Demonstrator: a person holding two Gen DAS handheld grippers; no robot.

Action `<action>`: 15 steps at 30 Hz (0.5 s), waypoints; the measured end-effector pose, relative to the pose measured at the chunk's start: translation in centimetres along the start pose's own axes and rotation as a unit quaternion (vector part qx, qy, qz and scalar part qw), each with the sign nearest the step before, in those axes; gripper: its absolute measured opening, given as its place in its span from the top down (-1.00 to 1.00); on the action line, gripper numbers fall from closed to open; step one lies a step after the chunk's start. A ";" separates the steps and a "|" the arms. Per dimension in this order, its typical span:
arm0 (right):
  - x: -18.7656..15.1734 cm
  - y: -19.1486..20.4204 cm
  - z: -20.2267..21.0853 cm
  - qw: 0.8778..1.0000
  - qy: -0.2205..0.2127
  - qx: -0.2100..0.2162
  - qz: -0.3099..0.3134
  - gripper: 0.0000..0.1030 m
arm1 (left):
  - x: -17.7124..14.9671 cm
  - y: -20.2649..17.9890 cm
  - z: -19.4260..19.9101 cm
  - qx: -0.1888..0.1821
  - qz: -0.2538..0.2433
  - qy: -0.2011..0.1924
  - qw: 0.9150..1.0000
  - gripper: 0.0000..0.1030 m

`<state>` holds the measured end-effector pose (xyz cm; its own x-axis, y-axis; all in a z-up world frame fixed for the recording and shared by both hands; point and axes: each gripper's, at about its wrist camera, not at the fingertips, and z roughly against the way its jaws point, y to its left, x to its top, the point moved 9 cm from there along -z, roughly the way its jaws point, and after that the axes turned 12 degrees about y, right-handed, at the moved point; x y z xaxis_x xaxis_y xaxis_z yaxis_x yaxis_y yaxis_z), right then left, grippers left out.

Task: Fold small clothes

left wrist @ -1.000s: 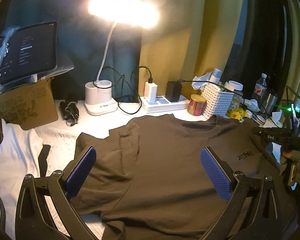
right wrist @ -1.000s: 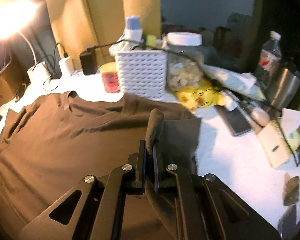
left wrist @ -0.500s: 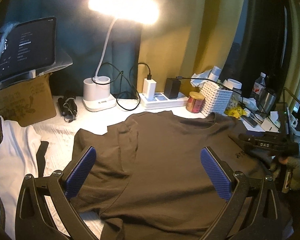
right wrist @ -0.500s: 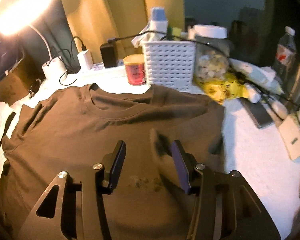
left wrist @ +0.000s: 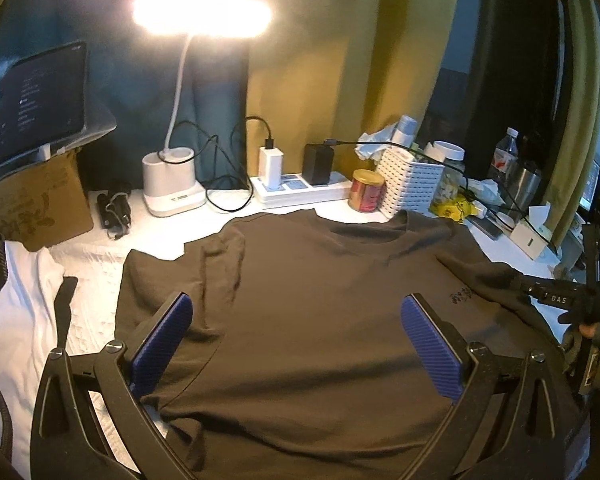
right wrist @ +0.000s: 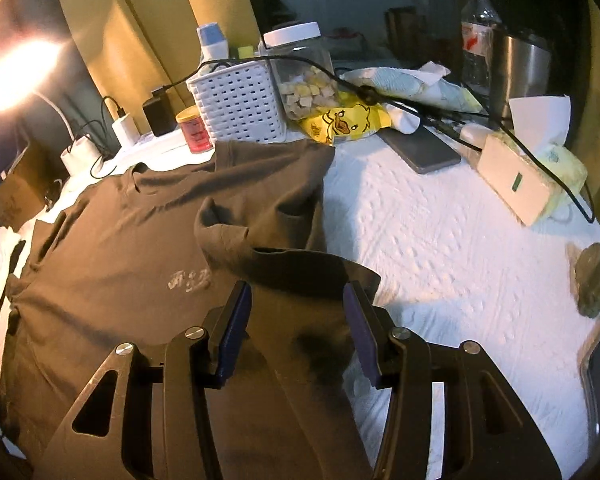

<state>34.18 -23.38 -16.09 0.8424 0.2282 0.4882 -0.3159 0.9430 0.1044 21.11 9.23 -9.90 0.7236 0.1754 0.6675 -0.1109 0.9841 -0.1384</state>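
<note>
Since a second ago my right gripper (right wrist: 296, 320) has let the sleeve (right wrist: 260, 236) go and hangs half-wide over it, left gripper (left wrist: 296, 340) wide and empty above the brown tee (left wrist: 320, 300) spread on the surface (right wrist: 440, 240), so next I'd pinch the side hem cleanly and fold inward without dragging.
</note>
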 end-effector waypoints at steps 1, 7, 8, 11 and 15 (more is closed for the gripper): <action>0.1 -0.1 0.2 1.000 -0.006 -0.002 -0.001 0.01 | 0.0 -0.2 0.2 0.001 -0.003 -0.001 1.000 -0.97; 0.8 -3.1 0.8 0.999 -0.017 -0.008 -0.035 -0.31 | -0.2 -0.5 1.2 0.012 -0.011 -0.005 1.000 -0.97; 0.7 -3.3 0.4 0.999 -0.008 0.003 -0.037 -0.35 | -0.3 -0.4 1.4 0.015 -0.010 -0.005 1.000 -0.97; 0.1 -2.5 -0.7 0.999 0.015 0.038 -0.031 -0.35 | -0.6 -0.2 1.6 0.021 -0.007 -0.003 1.000 -0.97; -0.1 0.5 -0.2 0.996 0.004 0.084 0.005 -0.34 | -0.7 -0.3 1.9 0.024 -0.005 -0.002 1.000 -0.97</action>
<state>34.06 -22.92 -16.25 0.8422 0.2405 0.4826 -0.3929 0.8867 0.2438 19.33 8.88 -8.96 0.7216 0.1664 0.6720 -0.1365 0.9858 -0.0976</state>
